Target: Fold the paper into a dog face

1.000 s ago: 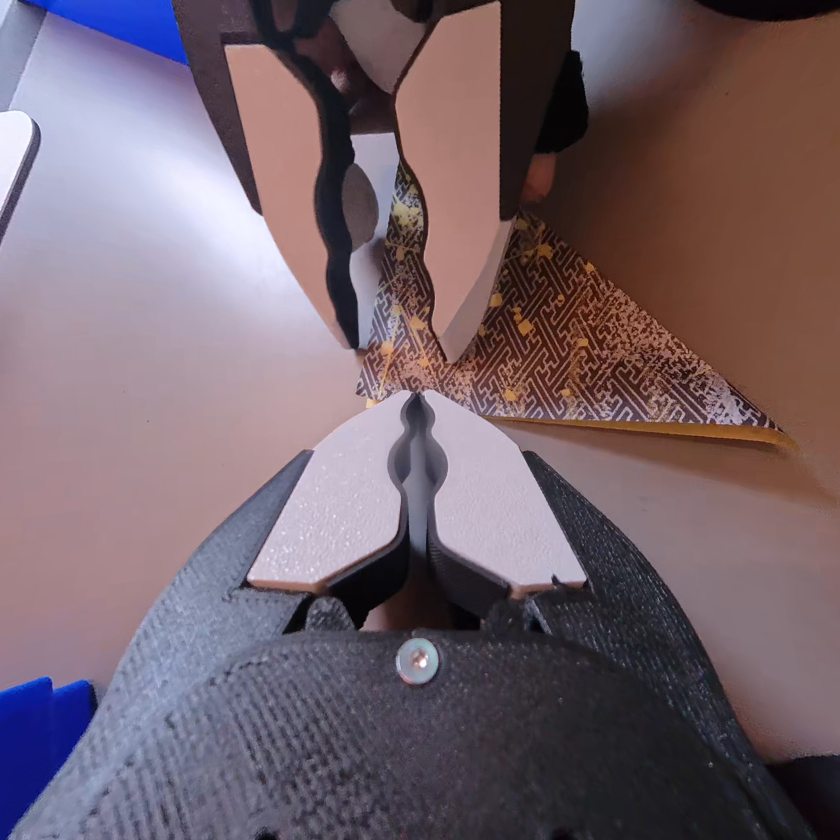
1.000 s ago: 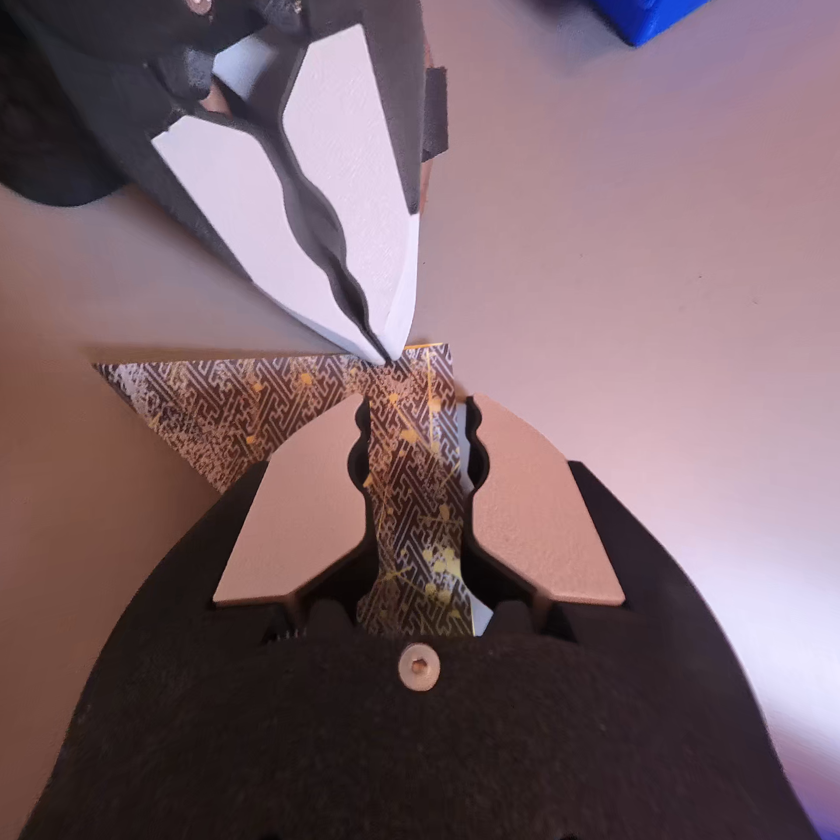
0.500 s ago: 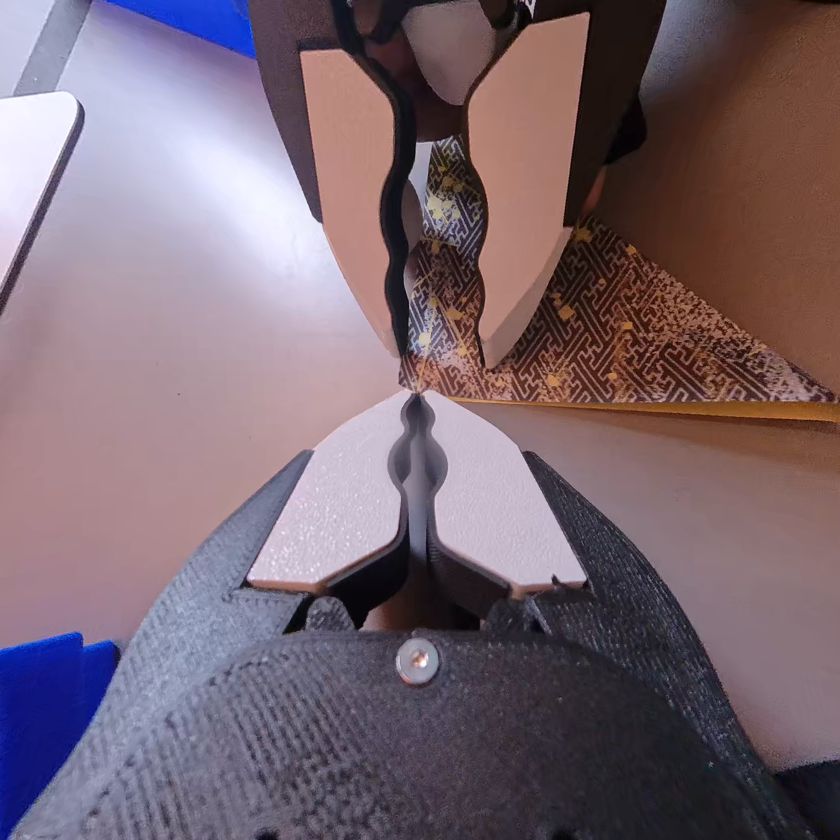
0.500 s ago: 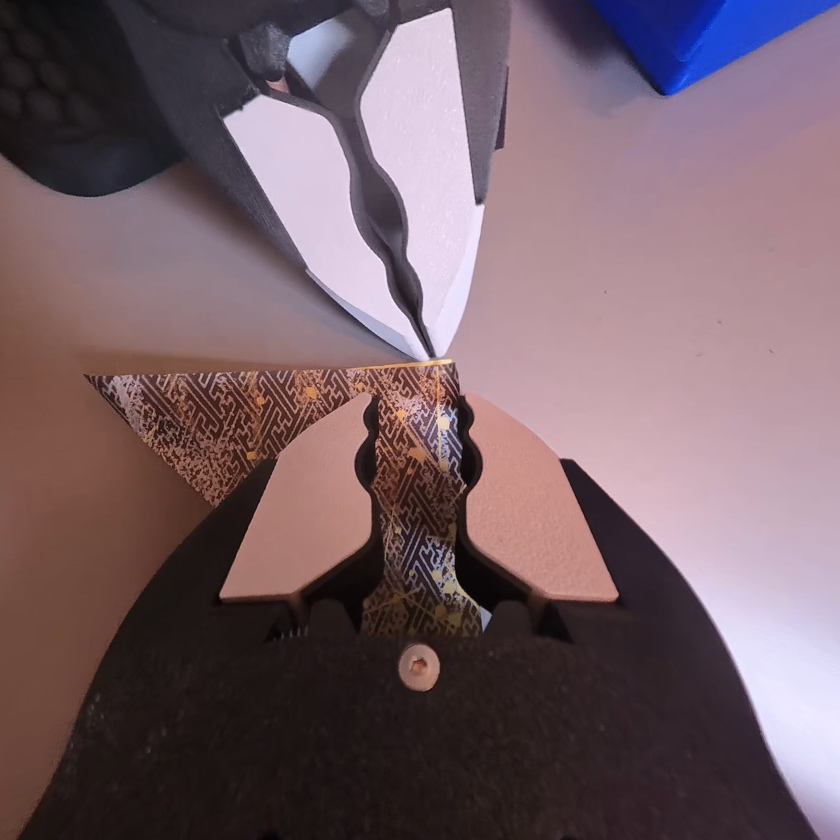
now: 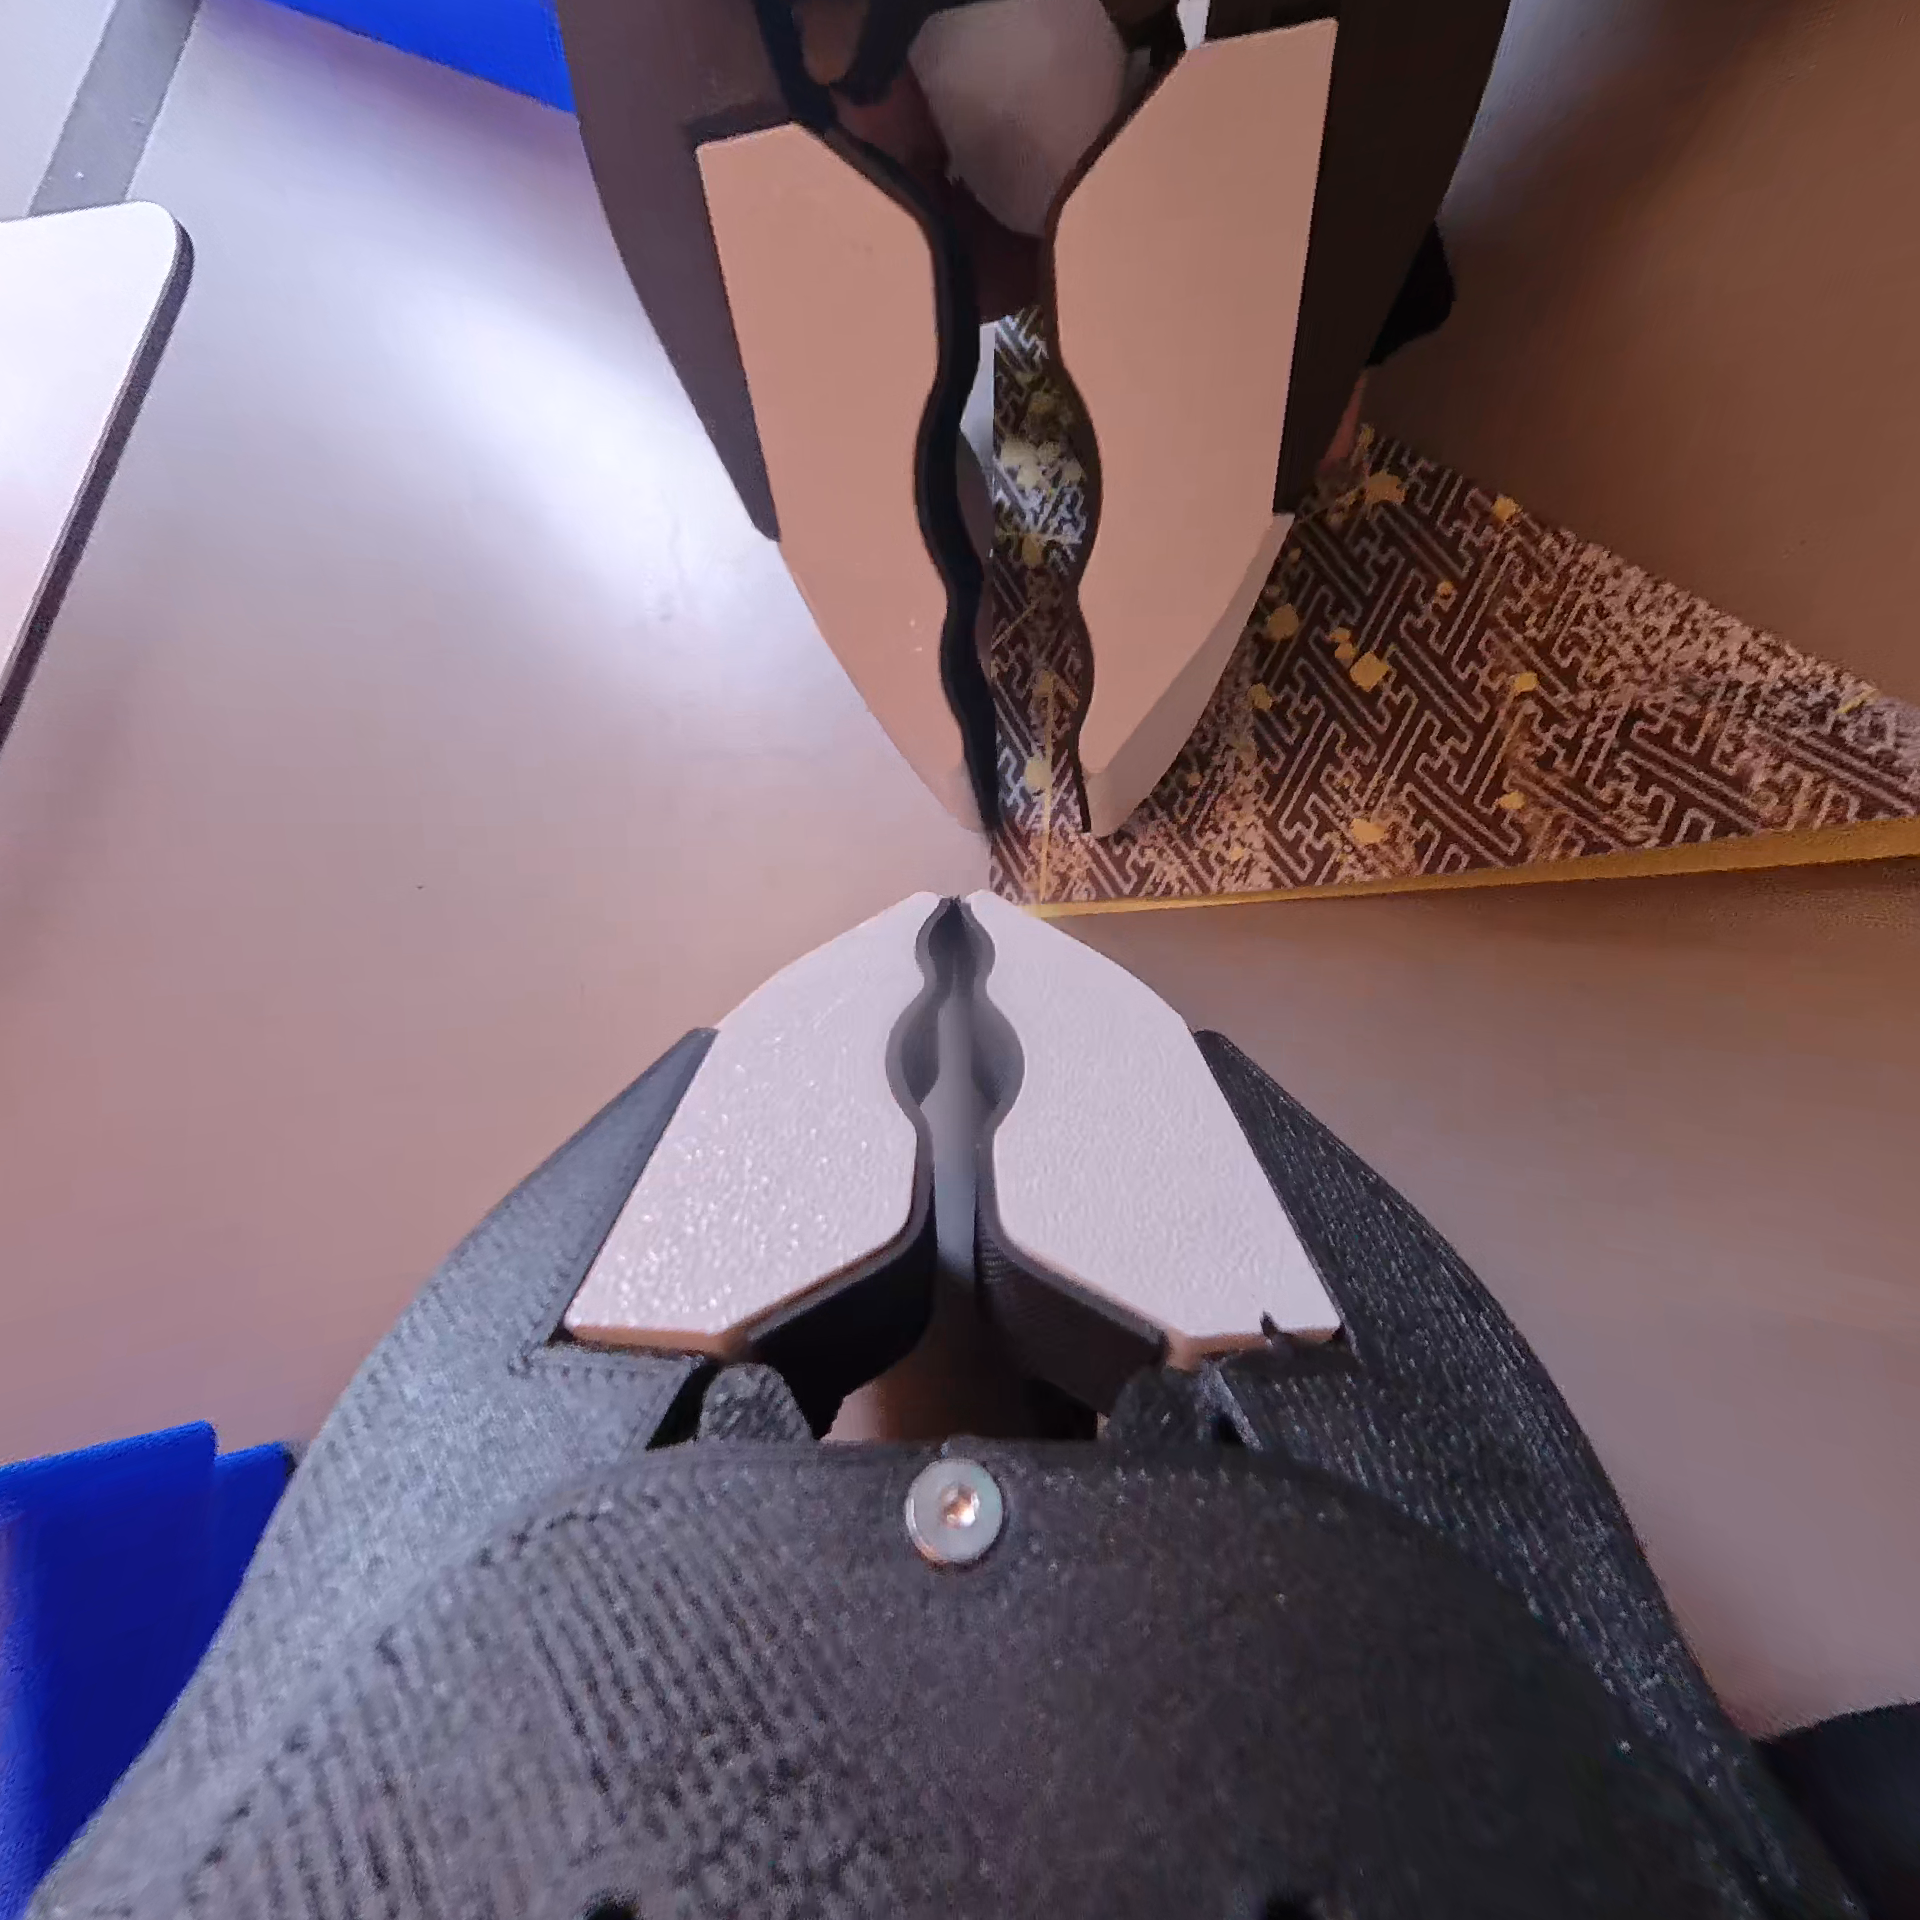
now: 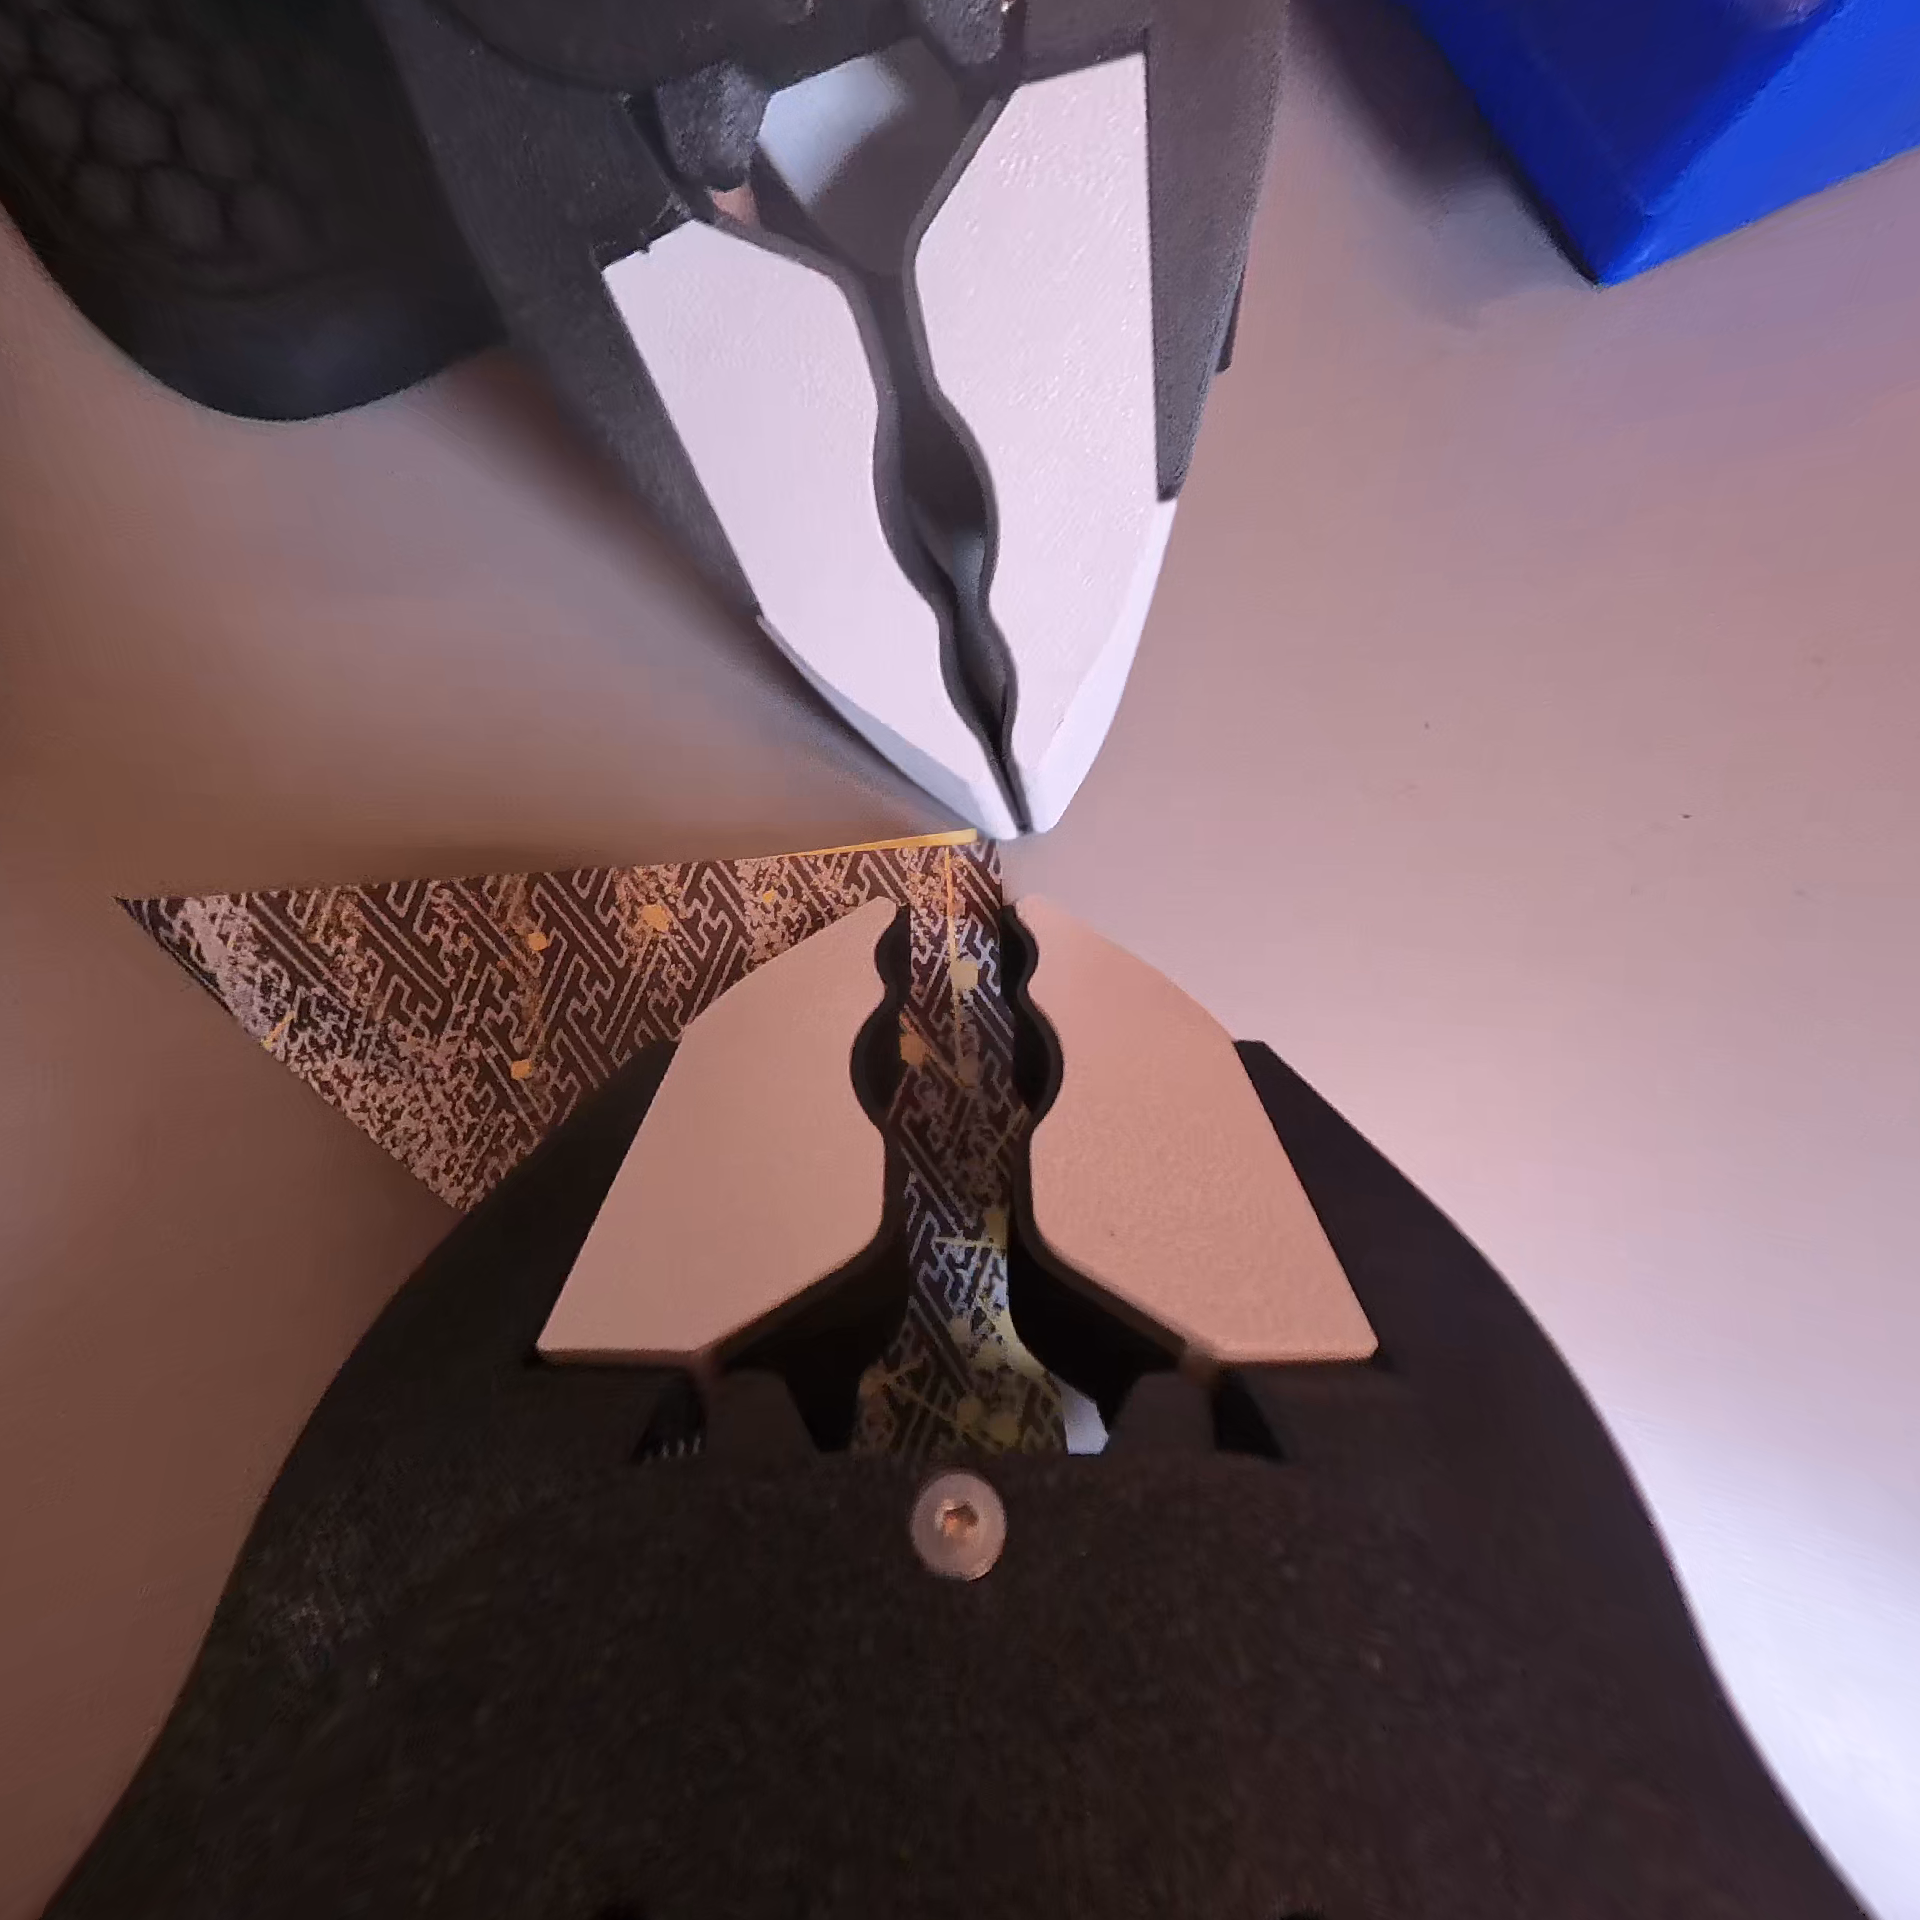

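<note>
my left gripper (image 5: pixel 954 902) has its jaws pressed together with nothing between them, tips down on the table (image 5: pixel 416 779) just off the corner of the paper (image 5: pixel 1455 748). my right gripper (image 6: pixel 951 914) faces it tip to tip, jaws a narrow gap apart, astride a folded-over flap of that paper; whether they pinch it i cannot tell. the paper, dark with a pale maze pattern and gold flecks, lies flat as a triangle, and a blue box (image 6: pixel 1683 114) sits well apart.
</note>
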Action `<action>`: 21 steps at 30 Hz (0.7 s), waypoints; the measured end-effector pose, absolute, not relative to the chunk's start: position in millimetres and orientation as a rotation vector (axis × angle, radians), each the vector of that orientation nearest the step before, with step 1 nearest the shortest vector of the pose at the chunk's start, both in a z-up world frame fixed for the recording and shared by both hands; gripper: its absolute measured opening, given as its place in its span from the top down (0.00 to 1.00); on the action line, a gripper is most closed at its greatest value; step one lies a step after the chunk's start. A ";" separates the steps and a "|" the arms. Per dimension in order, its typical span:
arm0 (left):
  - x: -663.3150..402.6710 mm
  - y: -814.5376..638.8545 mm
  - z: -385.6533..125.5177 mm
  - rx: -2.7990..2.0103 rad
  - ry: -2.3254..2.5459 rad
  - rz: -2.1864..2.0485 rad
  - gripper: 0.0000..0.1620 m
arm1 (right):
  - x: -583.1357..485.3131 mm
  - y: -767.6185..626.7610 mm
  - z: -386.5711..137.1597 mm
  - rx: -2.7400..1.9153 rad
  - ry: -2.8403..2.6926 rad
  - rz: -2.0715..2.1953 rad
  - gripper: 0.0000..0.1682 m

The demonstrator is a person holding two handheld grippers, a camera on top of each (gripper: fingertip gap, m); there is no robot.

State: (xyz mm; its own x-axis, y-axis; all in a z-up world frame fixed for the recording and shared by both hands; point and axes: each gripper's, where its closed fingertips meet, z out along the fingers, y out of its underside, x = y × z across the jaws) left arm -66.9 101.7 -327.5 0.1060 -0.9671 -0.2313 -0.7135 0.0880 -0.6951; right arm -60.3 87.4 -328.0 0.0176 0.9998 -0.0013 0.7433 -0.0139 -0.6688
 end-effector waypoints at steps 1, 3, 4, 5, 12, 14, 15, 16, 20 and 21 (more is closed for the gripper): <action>-69.1 101.6 -327.4 -1.674 1.671 -0.456 1.00 | -60.3 87.4 -328.1 -1.804 -1.778 0.679 0.91; -72.3 95.4 -327.3 -1.667 1.708 -0.509 1.00 | -60.2 87.3 -328.0 -1.798 -1.777 0.675 0.91; -73.3 92.7 -327.3 -1.666 1.721 -0.528 1.00 | -60.2 87.3 -327.9 -1.795 -1.777 0.673 0.91; -73.2 91.7 -327.3 -1.661 1.727 -0.537 1.00 | -60.2 87.3 -327.9 -1.791 -1.778 0.670 0.91; -69.0 85.4 -327.1 -1.640 1.742 -0.570 1.00 | -60.3 87.6 -327.5 -1.779 -1.781 0.657 0.91; -67.9 85.9 -327.3 -1.634 1.743 -0.556 1.00 | -60.4 87.6 -327.5 -1.775 -1.783 0.654 0.91; -67.2 86.2 -327.7 -1.633 1.746 -0.551 1.00 | -60.5 87.4 -327.5 -1.774 -1.784 0.656 0.91; -66.3 86.7 -327.9 -1.632 1.746 -0.548 1.00 | -60.7 86.4 -327.5 -1.772 -1.788 0.663 0.91; -64.0 88.2 -328.0 -1.642 1.755 -0.520 1.00 | -62.1 83.7 -327.6 -1.763 -1.801 0.677 0.91; -64.0 88.3 -328.0 -1.640 1.759 -0.512 1.00 | -62.1 83.3 -327.6 -1.758 -1.805 0.677 0.91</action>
State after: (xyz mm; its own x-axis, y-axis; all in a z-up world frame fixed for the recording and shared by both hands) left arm -64.0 88.3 -328.0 0.0140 -0.9787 -0.2049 -0.7158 0.1333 -0.6854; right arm -62.1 83.3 -327.6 -0.0165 0.9995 0.0261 0.7358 0.0298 -0.6765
